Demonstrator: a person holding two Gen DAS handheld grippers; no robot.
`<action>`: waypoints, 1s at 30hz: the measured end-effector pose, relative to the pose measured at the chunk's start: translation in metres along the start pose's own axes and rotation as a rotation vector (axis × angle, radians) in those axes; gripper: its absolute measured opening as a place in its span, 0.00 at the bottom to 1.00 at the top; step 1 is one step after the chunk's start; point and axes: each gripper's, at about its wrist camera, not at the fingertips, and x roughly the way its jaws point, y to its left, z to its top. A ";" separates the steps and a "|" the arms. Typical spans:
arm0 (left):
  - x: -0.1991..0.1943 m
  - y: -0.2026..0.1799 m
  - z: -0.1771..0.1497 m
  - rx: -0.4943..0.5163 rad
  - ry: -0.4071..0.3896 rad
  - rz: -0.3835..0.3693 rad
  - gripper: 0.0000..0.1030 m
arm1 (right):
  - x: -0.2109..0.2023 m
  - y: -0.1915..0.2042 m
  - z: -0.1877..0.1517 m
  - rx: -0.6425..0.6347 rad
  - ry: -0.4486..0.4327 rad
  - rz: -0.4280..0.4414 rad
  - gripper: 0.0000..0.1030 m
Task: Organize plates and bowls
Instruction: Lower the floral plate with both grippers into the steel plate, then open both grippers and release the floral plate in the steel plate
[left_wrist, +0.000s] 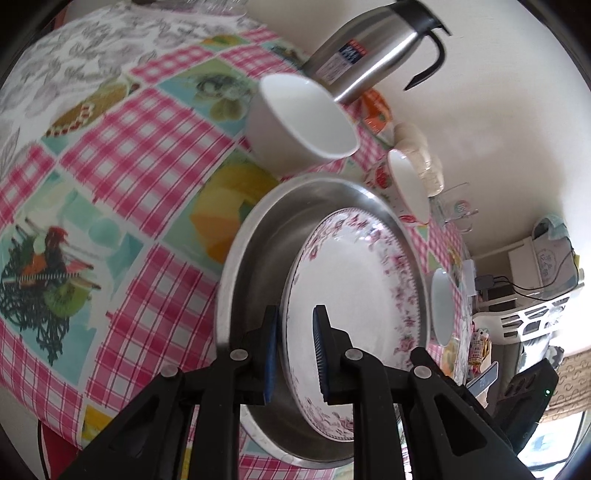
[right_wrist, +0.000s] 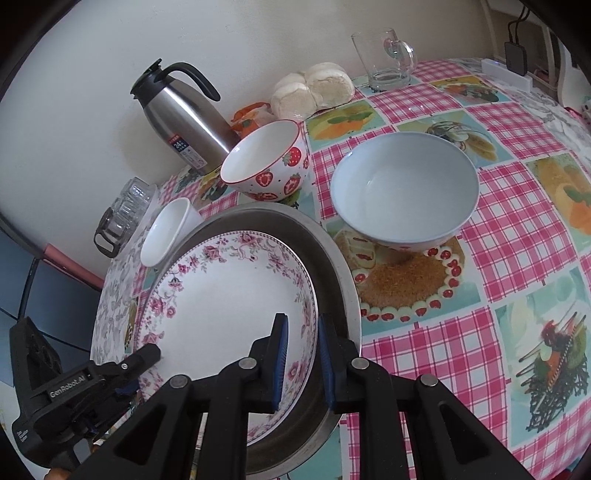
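Both tongs pinch the flowered plate's rim: the left tongs (left_wrist: 295, 354) low in their frame, the right tongs (right_wrist: 301, 363) on the opposite edge. Both point steeply down. The plate (right_wrist: 229, 295) sits in the metal pan (right_wrist: 332, 258). Three bowls wait loose on the bench (right_wrist: 517, 258): strawberry bowl (right_wrist: 269, 162), blue bowl (right_wrist: 402, 188), white bowl (right_wrist: 166, 232).

Twelve o'clock: strawberry bowl (right_wrist: 267, 162) and flask (right_wrist: 184, 122) – blocked.
Two o'clock: pale bowl (right_wrist: 404, 192) stands close.
Four o'clock: bare tablecloth (right_wrist: 461, 354) – open passage.
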 end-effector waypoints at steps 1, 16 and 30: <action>0.001 0.002 0.000 -0.006 0.003 0.001 0.17 | 0.000 0.000 0.000 -0.003 0.002 0.002 0.18; -0.007 0.004 -0.003 -0.034 -0.004 0.033 0.17 | 0.006 0.003 0.001 -0.046 0.020 0.009 0.18; -0.004 -0.005 -0.003 -0.012 0.007 0.063 0.24 | 0.005 0.000 0.002 -0.041 0.020 0.015 0.20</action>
